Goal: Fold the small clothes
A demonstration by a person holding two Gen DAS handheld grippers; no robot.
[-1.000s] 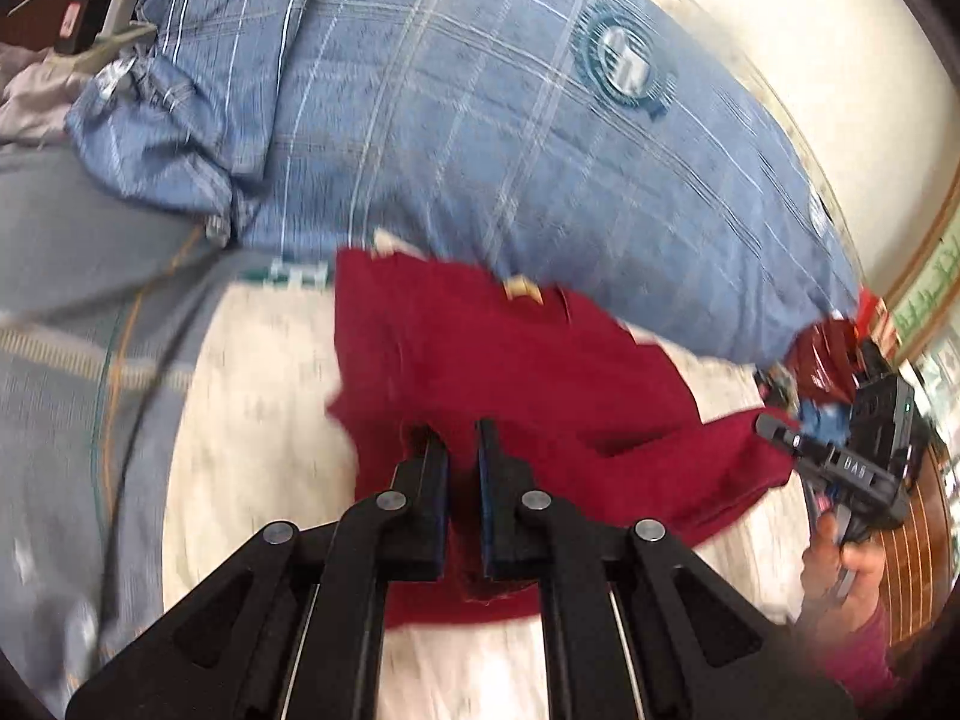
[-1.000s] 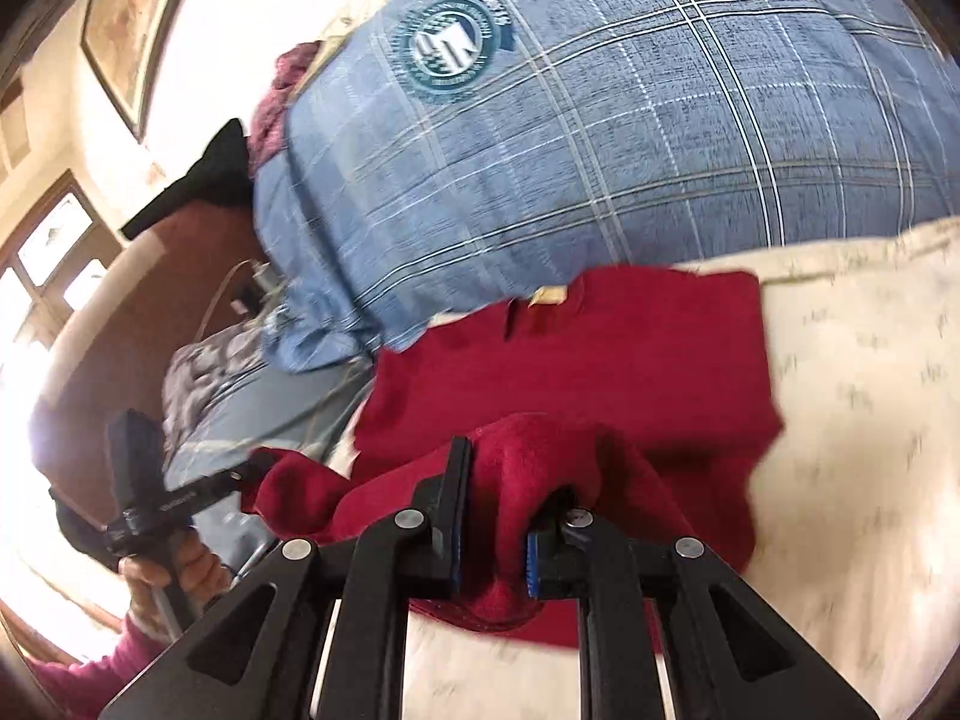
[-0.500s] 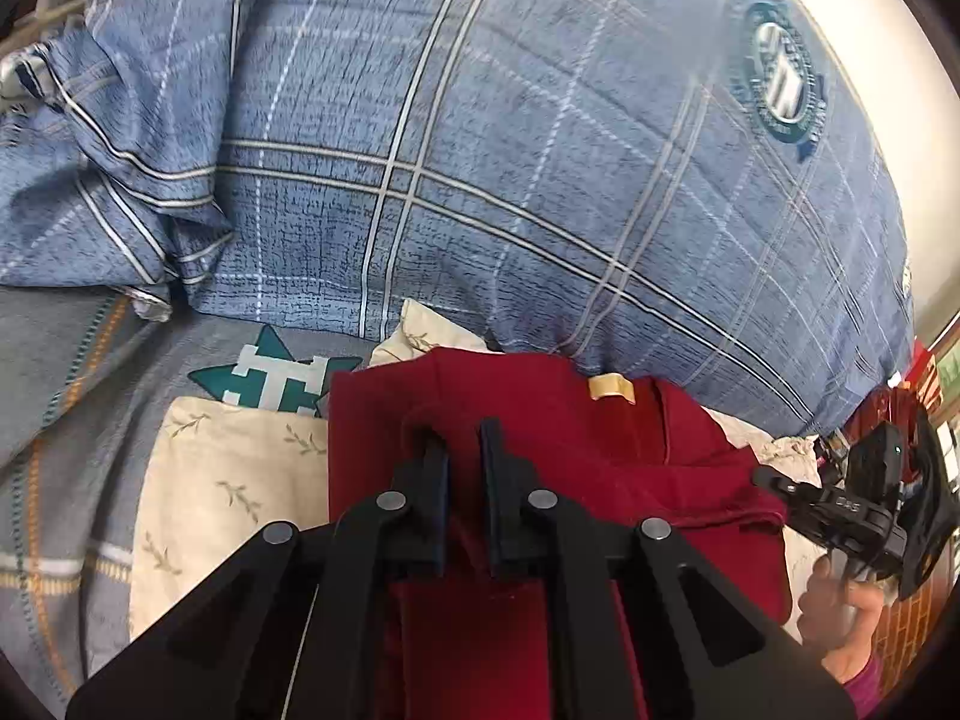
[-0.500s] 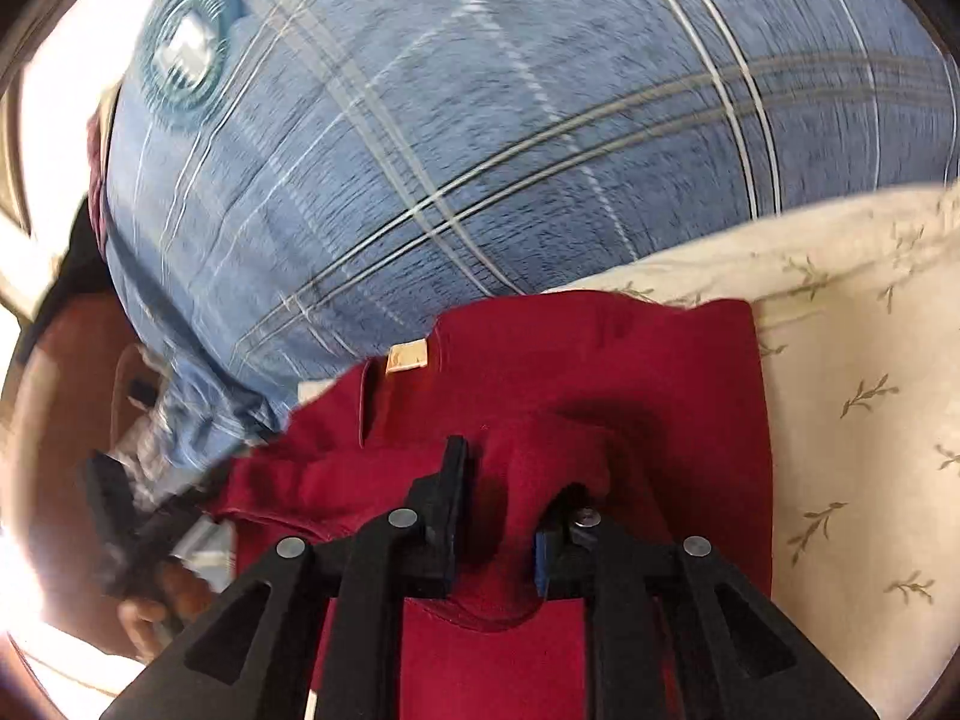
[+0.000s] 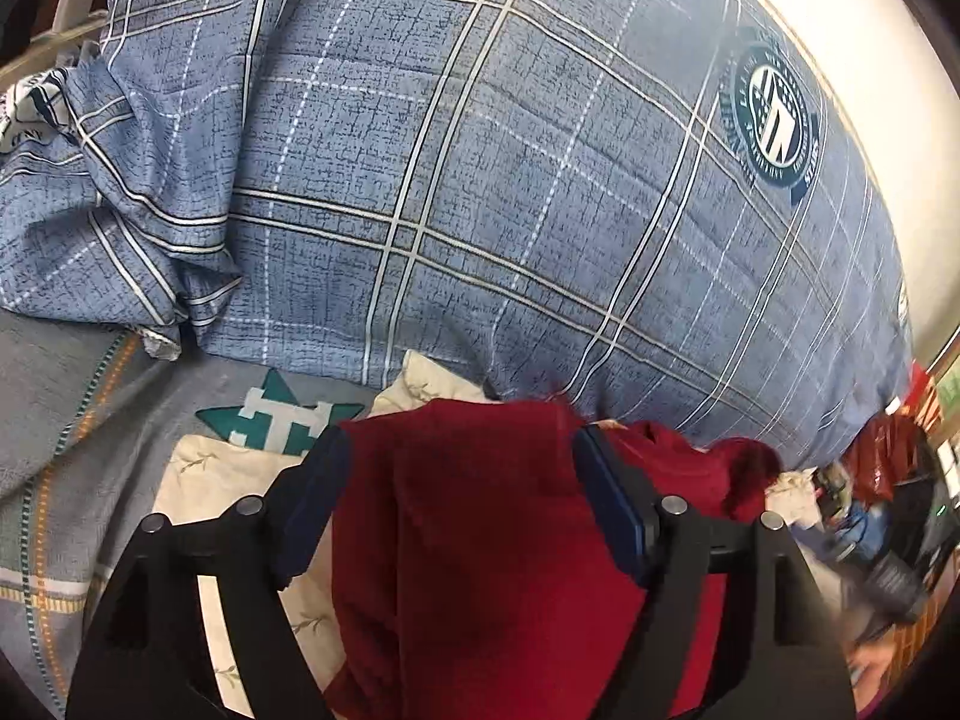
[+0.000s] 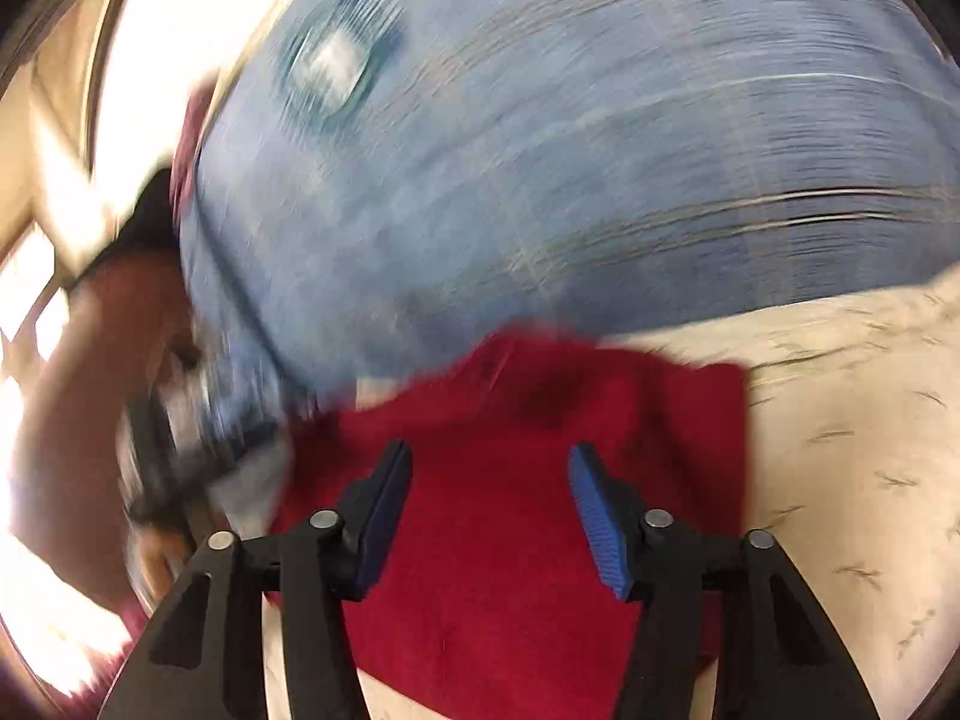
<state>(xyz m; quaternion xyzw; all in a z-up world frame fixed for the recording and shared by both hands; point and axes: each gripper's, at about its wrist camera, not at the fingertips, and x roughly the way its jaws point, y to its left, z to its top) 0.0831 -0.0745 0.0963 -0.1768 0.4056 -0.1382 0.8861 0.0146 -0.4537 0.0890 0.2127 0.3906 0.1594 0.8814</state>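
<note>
A dark red garment [image 5: 480,540] lies folded on a cream sheet with a leaf print [image 5: 204,480]. It also shows in the right wrist view [image 6: 510,510], blurred by motion. My left gripper [image 5: 459,510] is open, its jaws wide apart just above the red cloth and holding nothing. My right gripper [image 6: 489,516] is open too, over the same cloth near its right side. The other gripper shows as a dark blur at the left of the right wrist view [image 6: 168,456].
A big blue plaid pillow [image 5: 480,180] with a round crest [image 5: 771,120] rises right behind the garment. A grey bedspread with a teal star [image 5: 276,420] lies to the left. Clutter and a hand sit at the far right [image 5: 888,540].
Both grippers carried the garment's lower part forward onto its upper part, then opened and let go. The right wrist view is now swinging.
</note>
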